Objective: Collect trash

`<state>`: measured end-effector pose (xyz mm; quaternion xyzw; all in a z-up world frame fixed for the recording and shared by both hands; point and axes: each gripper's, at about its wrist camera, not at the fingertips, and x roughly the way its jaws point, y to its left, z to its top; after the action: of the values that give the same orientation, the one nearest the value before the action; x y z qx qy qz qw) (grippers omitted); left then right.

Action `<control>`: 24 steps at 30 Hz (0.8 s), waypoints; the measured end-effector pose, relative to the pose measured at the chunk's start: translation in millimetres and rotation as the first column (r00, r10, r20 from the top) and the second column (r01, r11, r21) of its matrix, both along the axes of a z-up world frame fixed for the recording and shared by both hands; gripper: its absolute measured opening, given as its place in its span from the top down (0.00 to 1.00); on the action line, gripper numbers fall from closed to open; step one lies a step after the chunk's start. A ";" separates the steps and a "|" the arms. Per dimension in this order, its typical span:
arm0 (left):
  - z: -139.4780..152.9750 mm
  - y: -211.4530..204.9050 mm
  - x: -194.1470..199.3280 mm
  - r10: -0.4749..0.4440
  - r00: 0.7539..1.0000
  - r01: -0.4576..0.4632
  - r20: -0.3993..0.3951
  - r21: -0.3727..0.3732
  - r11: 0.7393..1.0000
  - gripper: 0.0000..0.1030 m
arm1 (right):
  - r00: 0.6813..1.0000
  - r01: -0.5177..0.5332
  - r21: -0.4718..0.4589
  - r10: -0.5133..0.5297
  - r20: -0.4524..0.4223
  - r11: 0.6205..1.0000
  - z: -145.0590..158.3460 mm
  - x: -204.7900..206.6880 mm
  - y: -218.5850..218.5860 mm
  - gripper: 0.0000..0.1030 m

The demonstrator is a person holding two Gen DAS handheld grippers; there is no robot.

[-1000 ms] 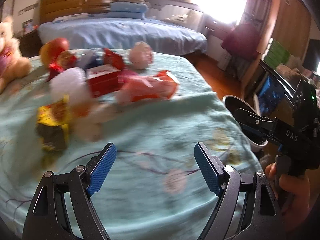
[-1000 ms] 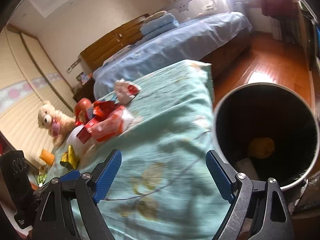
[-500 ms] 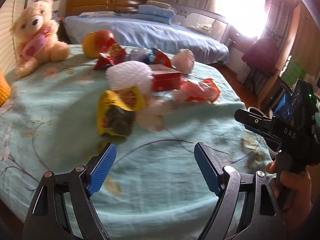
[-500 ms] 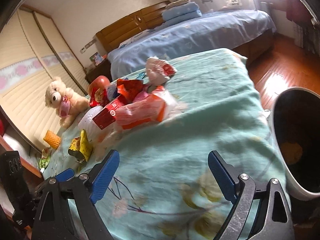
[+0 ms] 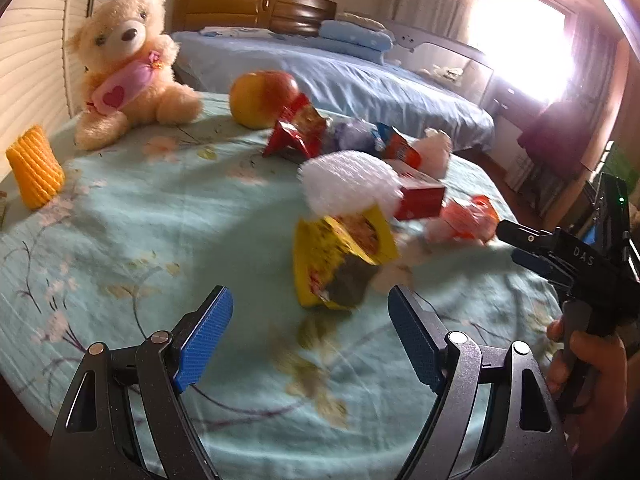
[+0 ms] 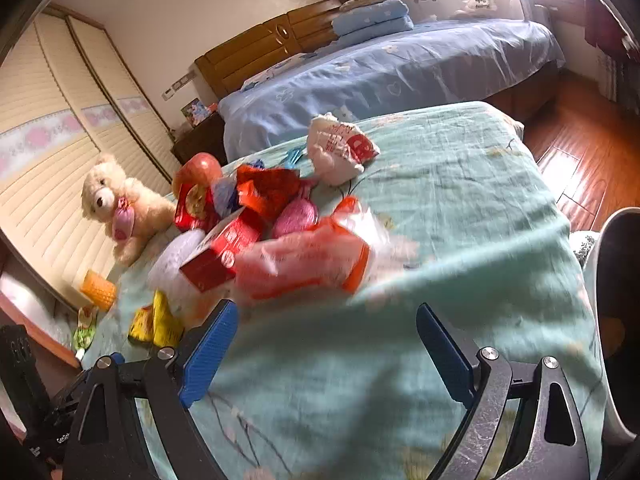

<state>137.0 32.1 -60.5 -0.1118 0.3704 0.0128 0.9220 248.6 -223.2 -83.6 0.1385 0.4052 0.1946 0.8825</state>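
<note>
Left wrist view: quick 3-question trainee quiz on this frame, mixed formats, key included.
1. True or false: the left gripper is shut on the yellow snack bag.
2. Which item lies nearest the left gripper? A) teddy bear B) yellow snack bag C) apple
3. Fill in: the right gripper is ____ and holds nothing.

Key: 1 false; 2 B; 3 open
</note>
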 end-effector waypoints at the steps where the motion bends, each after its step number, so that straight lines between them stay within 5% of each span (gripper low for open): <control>1: -0.5 0.9 2.8 0.002 1.000 -0.002 0.000 0.008 1.000 0.20 | 1.000 0.006 0.001 -0.006 0.001 1.000 0.1 2.7 0.1 0.11; 6: -9.6 -1.1 17.8 -0.014 0.999 0.015 -0.032 0.027 1.000 0.23 | 0.999 0.040 0.011 -0.040 -0.011 0.999 -2.5 21.5 -0.3 0.11; 11: -16.1 -5.8 29.4 -0.051 0.997 0.052 -0.056 0.011 0.999 0.46 | 0.999 0.030 0.018 -0.030 -0.021 0.999 -6.4 38.2 7.1 0.12; 14: -17.7 -8.6 34.8 -0.084 0.994 0.083 -0.075 -0.016 0.996 0.75 | 1.000 0.010 0.011 -0.010 -0.028 1.000 -10.1 41.9 13.1 0.34; 16: -17.4 -11.6 35.9 -0.100 0.992 0.099 -0.076 -0.015 0.995 0.83 | 1.000 0.005 0.019 -0.005 -0.023 1.000 -9.9 40.8 12.5 0.40; 17: -16.2 -13.6 35.0 -0.104 0.992 0.103 -0.071 -0.009 0.995 0.86 | 1.000 -0.001 0.024 0.001 -0.024 1.000 -9.5 40.2 12.4 0.56; 24: -7.9 -24.4 25.9 -0.138 0.989 0.137 -0.044 -0.031 0.990 0.89 | 1.000 -0.022 0.052 0.023 -0.011 0.998 -1.5 19.4 8.8 0.63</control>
<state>163.0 7.7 -68.4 -0.0986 0.3983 -0.0533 0.9104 268.1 -214.4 -85.1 0.1578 0.4069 0.2140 0.8739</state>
